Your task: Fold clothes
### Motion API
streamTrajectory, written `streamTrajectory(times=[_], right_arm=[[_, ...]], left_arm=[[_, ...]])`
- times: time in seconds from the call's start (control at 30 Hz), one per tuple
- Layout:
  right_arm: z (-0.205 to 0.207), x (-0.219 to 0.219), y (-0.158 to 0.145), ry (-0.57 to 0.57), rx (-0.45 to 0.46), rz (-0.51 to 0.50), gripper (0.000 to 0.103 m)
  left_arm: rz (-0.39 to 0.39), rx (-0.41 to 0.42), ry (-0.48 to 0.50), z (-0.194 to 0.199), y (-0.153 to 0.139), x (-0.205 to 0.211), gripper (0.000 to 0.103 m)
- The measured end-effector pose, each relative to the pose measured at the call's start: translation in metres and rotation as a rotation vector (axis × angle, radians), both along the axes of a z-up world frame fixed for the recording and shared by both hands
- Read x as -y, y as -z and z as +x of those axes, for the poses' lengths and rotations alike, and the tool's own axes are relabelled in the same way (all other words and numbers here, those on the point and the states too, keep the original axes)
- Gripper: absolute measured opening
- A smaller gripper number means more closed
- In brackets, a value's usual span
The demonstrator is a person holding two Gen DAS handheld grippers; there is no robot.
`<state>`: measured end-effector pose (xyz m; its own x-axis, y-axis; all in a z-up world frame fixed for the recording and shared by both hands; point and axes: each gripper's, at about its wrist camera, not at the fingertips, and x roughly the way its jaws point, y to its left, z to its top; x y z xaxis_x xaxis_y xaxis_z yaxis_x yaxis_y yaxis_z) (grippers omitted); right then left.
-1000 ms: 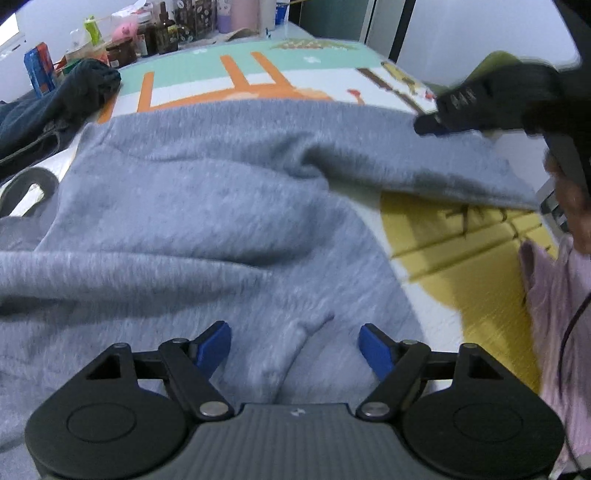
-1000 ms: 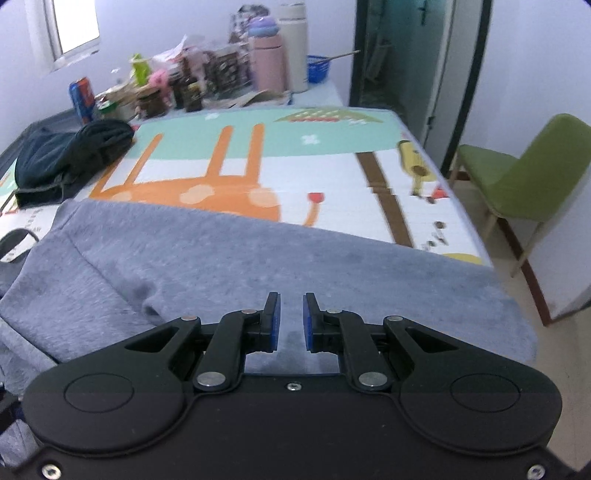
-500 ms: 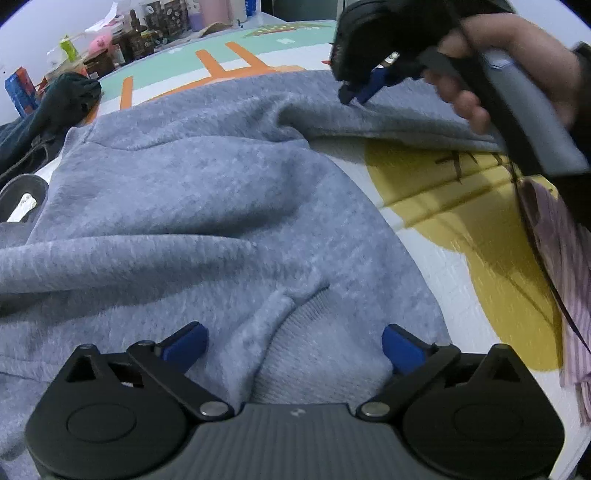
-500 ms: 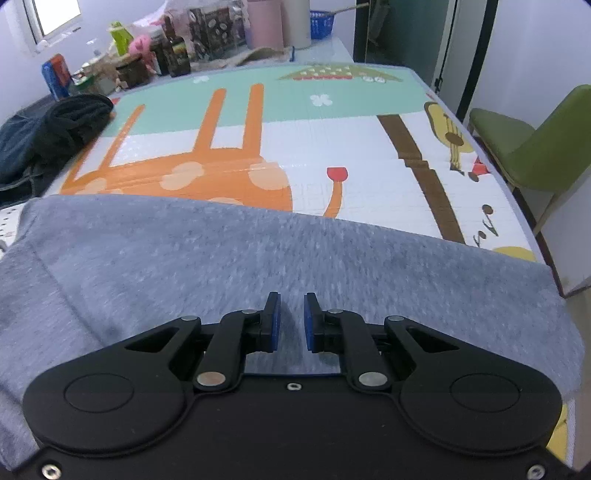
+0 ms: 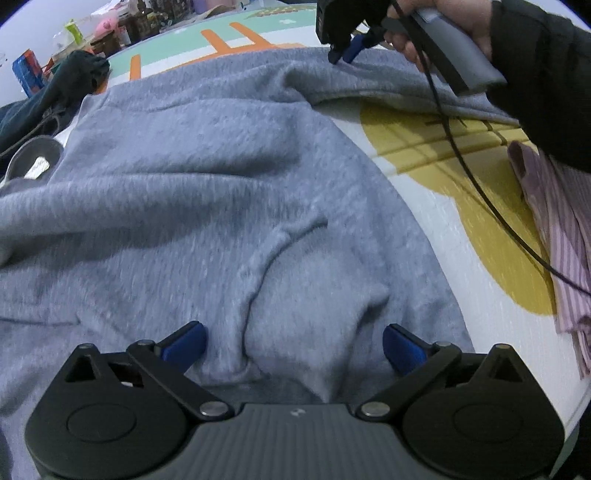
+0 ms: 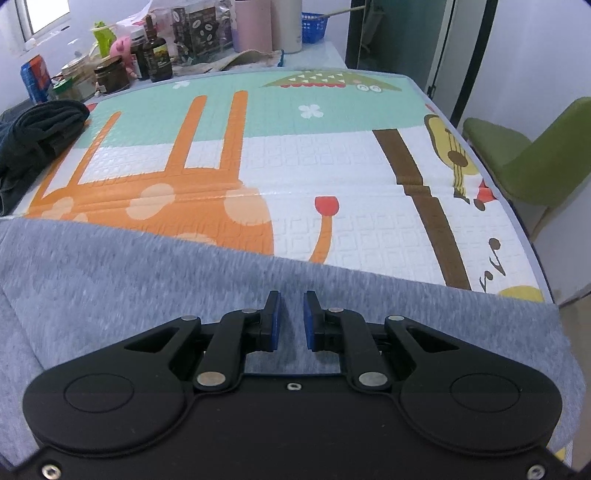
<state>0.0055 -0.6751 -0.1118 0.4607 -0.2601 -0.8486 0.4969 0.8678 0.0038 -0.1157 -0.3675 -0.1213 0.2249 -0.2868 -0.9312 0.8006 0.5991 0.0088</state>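
- Left wrist view: the left gripper [image 5: 293, 343] points down at the grey sweatshirt [image 5: 221, 192], which is spread in rumpled folds across most of the play mat [image 5: 424, 184].
- Its jaws have just been opening and now stand as wide as they go. A puckered ridge of the grey fabric sits between the blue pads, but the pads aren't pressing on it, so nothing is held.
- Toward the far side of the mat, a hand [image 5: 454, 22] in a dark sleeve holds the right gripper [image 5: 343, 51]. Its blue tips are down on a far fold of the sweatshirt, and they look pinched onto the fabric.
- A black cable [image 5: 480, 192] hangs from that gripper over the yellow patch of the mat.
- A purple striped cloth [image 5: 561, 229] lies at the mat's right edge, and a dark garment [image 5: 55, 92] is bunched at its far left corner.
- Right wrist view: the right gripper [image 6: 291, 319] has its jaws almost closed, just a narrow slot, with grey sweatshirt [image 6: 129, 280] fabric in it, so it reads as a grip on the cloth.
- The sweatshirt's edge runs straight across the near part of the mat [image 6: 332, 166], covering the bottom of the orange giraffe print.
- The dark garment [image 6: 37, 133] sits at the mat's left edge, and bottles and jars [image 6: 147, 55] crowd just past its far edge.
- A green chair [image 6: 535, 158] stands off the mat's right side.
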Motion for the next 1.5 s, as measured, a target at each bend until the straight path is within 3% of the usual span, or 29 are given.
streamTrajectory(times=[0.63, 0.93, 1.07, 1.2, 1.3, 1.5], right_arm=[[0.009, -0.01, 0.003, -0.031, -0.026, -0.088, 0.012], [0.01, -0.017, 0.003, -0.024, -0.025, -0.131, 0.013], [0.007, -0.014, -0.001, 0.002, -0.012, -0.105, 0.013], [-0.011, -0.007, -0.02, 0.084, 0.094, -0.025, 0.023], [-0.027, -0.013, -0.04, 0.075, 0.176, -0.001, 0.034], [-0.051, -0.043, -0.072, -0.014, 0.255, 0.025, 0.034]], left_arm=[[0.035, -0.036, -0.007, -0.029, -0.004, -0.045, 0.103], [0.004, -0.038, -0.006, -0.039, -0.005, -0.069, 0.103], [-0.018, -0.027, -0.025, -0.041, -0.006, -0.073, 0.103], [-0.028, -0.021, -0.036, -0.043, -0.007, -0.077, 0.103], [-0.031, -0.012, -0.041, -0.041, -0.01, -0.079, 0.101], [-0.093, 0.046, -0.092, -0.03, -0.026, -0.086, 0.097]])
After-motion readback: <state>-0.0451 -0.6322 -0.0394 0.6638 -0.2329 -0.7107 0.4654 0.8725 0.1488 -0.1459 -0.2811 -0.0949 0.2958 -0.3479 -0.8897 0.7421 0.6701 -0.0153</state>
